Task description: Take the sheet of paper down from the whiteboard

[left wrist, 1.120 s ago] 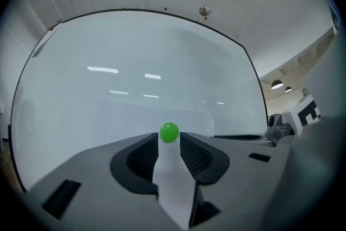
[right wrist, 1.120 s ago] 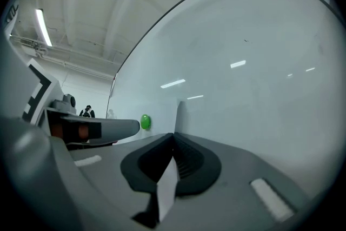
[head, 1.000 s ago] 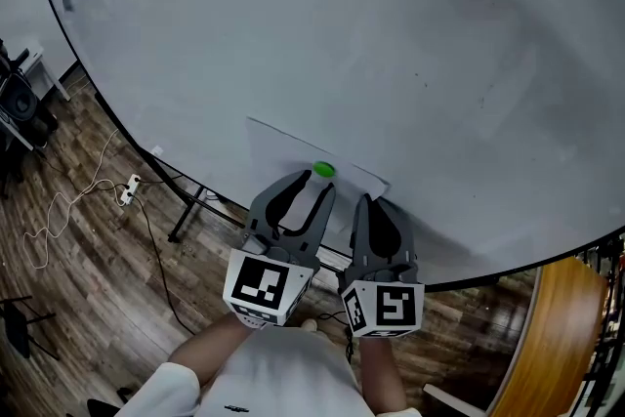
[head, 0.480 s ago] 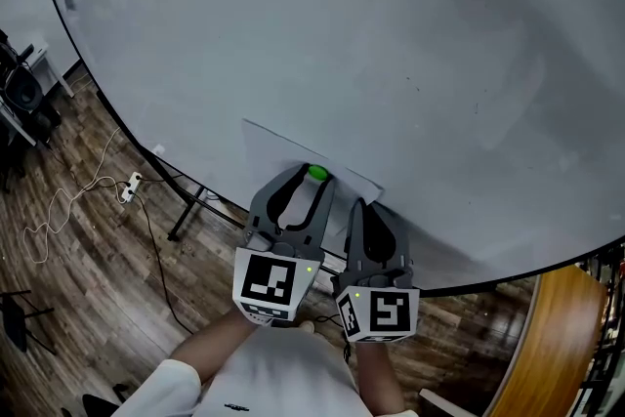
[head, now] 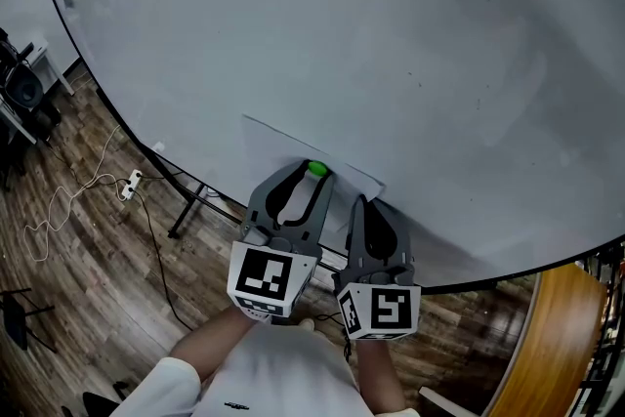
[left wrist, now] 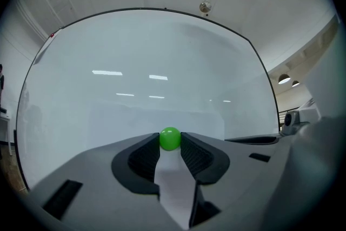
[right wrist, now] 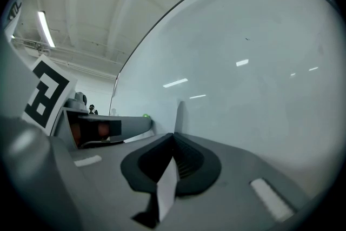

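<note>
A white sheet of paper (head: pixel 283 144) lies flat on the whiteboard (head: pixel 342 34), pinned by a round green magnet (head: pixel 316 168). My left gripper (head: pixel 314 173) points at the board with the magnet (left wrist: pixel 170 138) between its jaw tips. The jaws are closing and both pads touch the ball. The paper (left wrist: pixel 119 124) spreads out behind it. My right gripper (head: pixel 368 202) is just to the right, shut on the sheet's right edge. In the right gripper view the paper (right wrist: pixel 167 186) runs between the closed jaws of that gripper (right wrist: pixel 174 138).
The whiteboard stands on a dark frame with a leg (head: pixel 186 215) on the wooden floor. A power strip with loose cables (head: pixel 129 190) lies at the left, near dark equipment (head: pixel 21 93). A curved wooden piece (head: pixel 557 337) is at the lower right.
Both grippers keep their places at the paper. Only the head view has shifted a little.
</note>
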Tool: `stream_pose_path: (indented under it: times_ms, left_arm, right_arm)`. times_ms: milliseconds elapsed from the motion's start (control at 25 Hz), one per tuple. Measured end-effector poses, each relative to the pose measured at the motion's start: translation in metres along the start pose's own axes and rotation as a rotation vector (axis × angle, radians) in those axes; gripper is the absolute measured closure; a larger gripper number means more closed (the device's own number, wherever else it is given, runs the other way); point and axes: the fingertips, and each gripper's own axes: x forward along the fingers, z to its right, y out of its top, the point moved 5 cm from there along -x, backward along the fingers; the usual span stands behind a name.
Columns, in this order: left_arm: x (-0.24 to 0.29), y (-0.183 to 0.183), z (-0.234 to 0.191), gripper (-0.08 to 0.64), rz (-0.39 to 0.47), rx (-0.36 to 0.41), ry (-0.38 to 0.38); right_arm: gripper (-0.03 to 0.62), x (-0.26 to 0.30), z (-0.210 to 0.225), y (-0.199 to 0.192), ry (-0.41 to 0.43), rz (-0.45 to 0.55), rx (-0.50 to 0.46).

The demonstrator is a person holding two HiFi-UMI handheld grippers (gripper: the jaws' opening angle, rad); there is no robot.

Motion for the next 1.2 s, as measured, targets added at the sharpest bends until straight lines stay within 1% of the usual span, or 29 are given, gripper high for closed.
stream_pose_path:
  times_ms: [120, 400, 640, 840, 1040, 1200]
  left_arm:
    - [-0.002, -0.003, 0.0, 0.435, -0.014, -0.004, -0.015]
    - [-0.014, -0.003, -0.008, 0.434, -0.013, -0.023, -0.025]
    - [-0.039, -0.004, -0.02, 0.434, -0.011, -0.033, -0.011]
    - [-0.059, -0.004, -0.028, 0.434, -0.017, -0.046, -0.002]
    - [-0.081, -0.008, -0.033, 0.434, -0.027, -0.051, 0.001]
    - [-0.1, -0.011, -0.033, 0.434, -0.03, -0.058, -0.001]
  right_arm:
    - [0.581, -0.001, 0.0, 0.0, -0.006, 0.004, -0.001]
    - [0.583, 0.001, 0.0, -0.001, -0.011, -0.005, -0.03]
    - [0.583, -0.006, -0.009, -0.002, -0.027, -0.008, -0.024]
    - [0.583, -0.013, -0.019, 0.002, -0.031, -0.014, -0.044]
    - [0.583, -0.029, -0.023, -0.003, -0.063, -0.013, -0.014]
    - [0.583, -0.042, -0.032, 0.008, -0.084, -0.008, -0.02]
